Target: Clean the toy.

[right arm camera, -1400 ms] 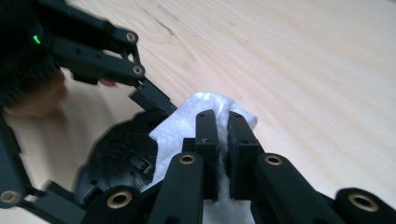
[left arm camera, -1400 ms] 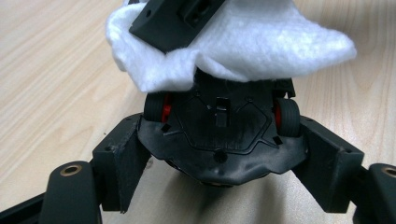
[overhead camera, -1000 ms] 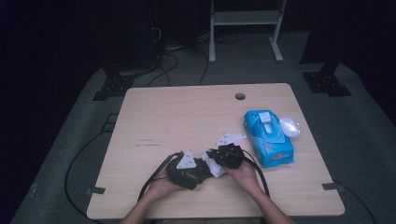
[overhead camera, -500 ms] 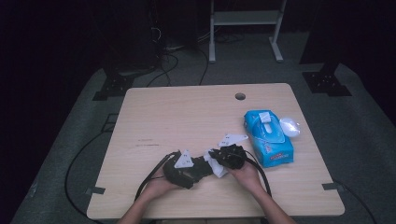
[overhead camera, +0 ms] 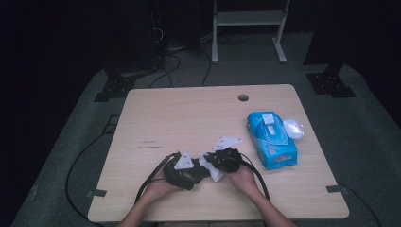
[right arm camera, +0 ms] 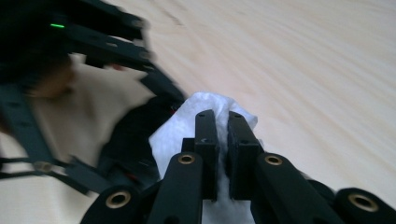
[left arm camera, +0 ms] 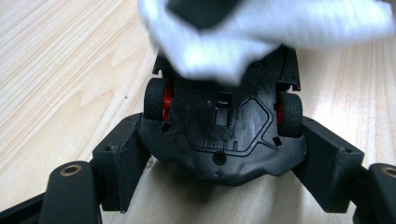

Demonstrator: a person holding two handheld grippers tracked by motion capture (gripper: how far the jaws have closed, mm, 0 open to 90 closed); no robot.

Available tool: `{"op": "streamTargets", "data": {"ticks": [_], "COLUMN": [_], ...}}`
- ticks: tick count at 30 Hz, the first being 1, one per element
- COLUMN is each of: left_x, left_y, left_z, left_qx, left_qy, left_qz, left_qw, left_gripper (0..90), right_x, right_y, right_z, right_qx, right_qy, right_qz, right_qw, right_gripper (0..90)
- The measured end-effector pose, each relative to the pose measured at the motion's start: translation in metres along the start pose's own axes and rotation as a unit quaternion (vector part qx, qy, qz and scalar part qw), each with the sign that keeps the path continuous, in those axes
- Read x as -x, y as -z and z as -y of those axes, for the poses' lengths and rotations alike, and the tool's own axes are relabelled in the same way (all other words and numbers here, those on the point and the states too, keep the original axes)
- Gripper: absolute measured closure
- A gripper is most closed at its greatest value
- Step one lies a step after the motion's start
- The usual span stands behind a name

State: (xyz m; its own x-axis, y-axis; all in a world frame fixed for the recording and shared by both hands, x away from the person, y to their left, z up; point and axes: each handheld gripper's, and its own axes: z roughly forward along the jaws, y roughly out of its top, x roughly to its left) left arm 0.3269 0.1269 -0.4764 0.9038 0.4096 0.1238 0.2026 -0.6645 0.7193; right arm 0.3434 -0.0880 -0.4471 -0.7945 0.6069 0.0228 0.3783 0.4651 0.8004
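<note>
Lying belly-up between the jaws of the left tool, a small black plastic toy car with red-hubbed wheels is seen at the centre of the left gripper view, its long axis running up the frame, away from that tool, and its flanks pressed by the two pads. A crumpled white wipe is laid against the car's far end, at the top of that frame. In the right gripper view the wipe is pinched tightly by the closed right tool, with the car's dark body just to its left. From above, both tools are met at the lower middle of the frame: the left tool facing right, the right tool facing left, the wipe between them. The wiping stroke would be judged to run along the car's underside, towards the left tool. Bare light wooden counter lies open above and to the left; a blue wipes packet stands apart at the right, and the near edge is close below the hands.
</note>
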Motion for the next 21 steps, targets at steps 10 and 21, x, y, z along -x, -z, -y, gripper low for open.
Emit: {"op": "streamTargets", "data": {"ticks": [10, 21], "left_x": [-0.007, -0.011], "left_y": [0.004, 0.005], "left_z": [0.004, 0.006], "left_qx": [-0.004, -0.004], "left_qy": [0.006, 0.013], "left_qz": [-0.005, -0.009], "left_qw": [1.0000, 0.9999], "left_gripper": [24.0, 24.0], "right_x": [0.018, 0.009], "right_y": [0.017, 0.015], "right_z": [0.010, 0.014], "right_qx": [-0.003, 0.002], "right_qy": [-0.014, -0.018], "right_qz": [0.046, -0.004], "right_qw": [0.9988, 0.9998], "right_gripper": [84.0, 83.9]}}
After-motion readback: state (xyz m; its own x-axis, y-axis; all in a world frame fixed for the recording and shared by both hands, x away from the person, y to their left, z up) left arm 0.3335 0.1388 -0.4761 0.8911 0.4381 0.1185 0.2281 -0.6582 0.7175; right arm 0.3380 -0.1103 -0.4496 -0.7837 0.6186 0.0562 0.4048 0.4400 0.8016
